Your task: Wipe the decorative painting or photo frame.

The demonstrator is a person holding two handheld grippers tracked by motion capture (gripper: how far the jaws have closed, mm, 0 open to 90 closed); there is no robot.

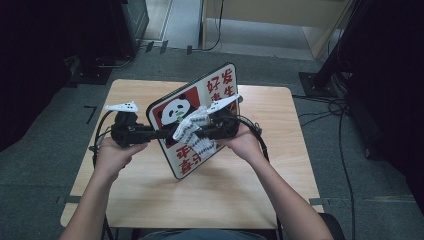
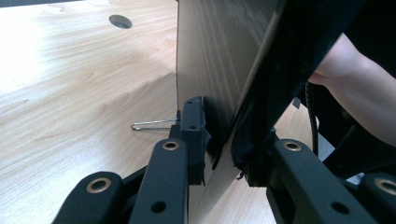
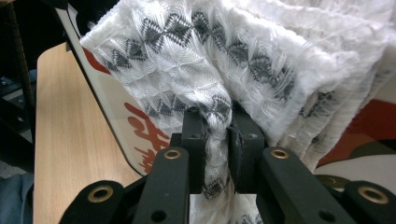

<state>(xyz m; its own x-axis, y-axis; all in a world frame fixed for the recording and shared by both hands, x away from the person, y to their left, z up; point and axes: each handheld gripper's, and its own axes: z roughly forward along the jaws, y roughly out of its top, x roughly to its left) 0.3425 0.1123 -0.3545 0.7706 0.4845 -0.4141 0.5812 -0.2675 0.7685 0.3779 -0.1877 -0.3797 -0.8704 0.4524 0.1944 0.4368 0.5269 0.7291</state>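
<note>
A white board with a panda picture and red characters stands tilted on edge over the wooden table. My left gripper is shut on the board's left edge, its jaws pinching the thin panel from both sides. My right gripper is shut on a white cloth with a grey diamond pattern, which lies bunched against the board's printed face. In the right gripper view the cloth spreads in folds above the jaws, with the board behind it.
A thin metal wire clip lies on the table near the board's foot, and a round hole shows in the tabletop. Cables run over the grey floor at the right. Dark furniture stands at the back left.
</note>
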